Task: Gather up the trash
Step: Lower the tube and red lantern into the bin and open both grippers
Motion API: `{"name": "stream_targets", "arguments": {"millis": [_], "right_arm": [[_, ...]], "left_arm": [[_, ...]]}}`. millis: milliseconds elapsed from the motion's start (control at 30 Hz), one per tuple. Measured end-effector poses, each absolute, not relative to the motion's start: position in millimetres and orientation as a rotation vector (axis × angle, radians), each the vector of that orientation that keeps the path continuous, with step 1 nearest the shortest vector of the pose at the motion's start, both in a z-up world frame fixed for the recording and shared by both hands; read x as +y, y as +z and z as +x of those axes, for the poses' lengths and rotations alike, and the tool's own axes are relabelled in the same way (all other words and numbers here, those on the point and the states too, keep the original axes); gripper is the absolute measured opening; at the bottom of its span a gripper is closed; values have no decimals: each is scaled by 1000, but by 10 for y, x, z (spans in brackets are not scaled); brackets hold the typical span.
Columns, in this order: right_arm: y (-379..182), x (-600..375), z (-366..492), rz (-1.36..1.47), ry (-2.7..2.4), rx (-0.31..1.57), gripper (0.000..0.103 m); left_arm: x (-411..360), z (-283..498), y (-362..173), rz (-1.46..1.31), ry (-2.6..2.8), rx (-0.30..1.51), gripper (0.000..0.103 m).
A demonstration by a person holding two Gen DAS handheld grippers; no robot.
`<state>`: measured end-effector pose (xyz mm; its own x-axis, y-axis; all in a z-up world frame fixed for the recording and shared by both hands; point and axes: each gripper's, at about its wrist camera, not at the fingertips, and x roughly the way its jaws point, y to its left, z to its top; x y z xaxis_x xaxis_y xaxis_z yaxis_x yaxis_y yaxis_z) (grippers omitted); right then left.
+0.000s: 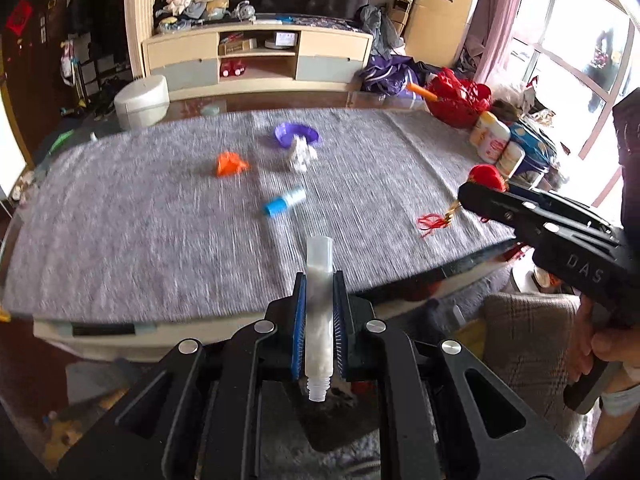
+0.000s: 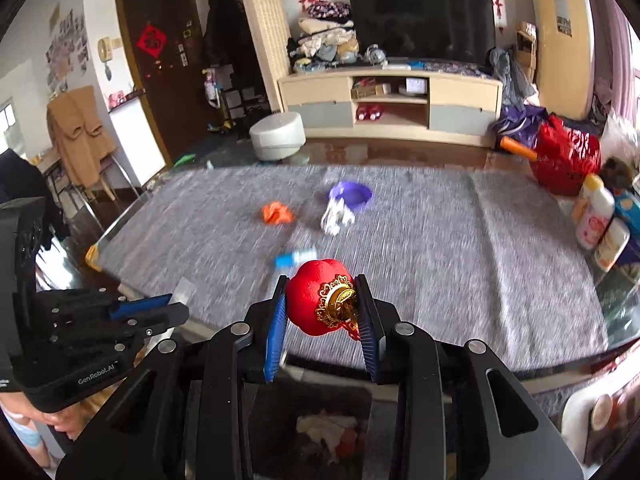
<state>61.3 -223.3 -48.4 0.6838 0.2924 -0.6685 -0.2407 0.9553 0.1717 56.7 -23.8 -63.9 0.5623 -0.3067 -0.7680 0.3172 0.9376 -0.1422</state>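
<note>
My left gripper (image 1: 319, 280) is shut on a squeezed white tube (image 1: 319, 312) with no cap, its threaded neck towards the camera. My right gripper (image 2: 322, 298) is shut on a small red lantern ornament (image 2: 316, 296) with a gold cap; its red tassel (image 1: 434, 222) dangles in the left wrist view. Both are held over the near edge of the grey-clothed table (image 2: 440, 240). On the cloth lie an orange wrapper (image 1: 230, 163), a crumpled white paper (image 1: 300, 155), a purple lid (image 1: 296, 133) and a blue-capped tube (image 1: 284, 201). A bin holding scraps (image 2: 328, 432) shows below my right gripper.
Bottles (image 2: 598, 216) and a red bag (image 2: 568, 156) crowd the table's right end. A white round stool (image 2: 276, 136) and a TV cabinet (image 2: 390, 108) stand beyond the table. A checked chair (image 1: 528, 340) sits near the front right corner.
</note>
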Motion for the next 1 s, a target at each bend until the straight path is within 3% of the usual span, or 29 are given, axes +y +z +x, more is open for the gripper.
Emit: {"name": "stream_targets", "arguments": {"millis": [500, 1000], "right_arm": [[-1680, -2190, 246, 171, 262, 1004, 33], [-2263, -2129, 183, 200, 272, 1155, 33]], "left_arm": [[-271, 159, -1634, -46, -400, 1081, 12], [-419, 60, -2203, -51, -433, 1210, 12]]}}
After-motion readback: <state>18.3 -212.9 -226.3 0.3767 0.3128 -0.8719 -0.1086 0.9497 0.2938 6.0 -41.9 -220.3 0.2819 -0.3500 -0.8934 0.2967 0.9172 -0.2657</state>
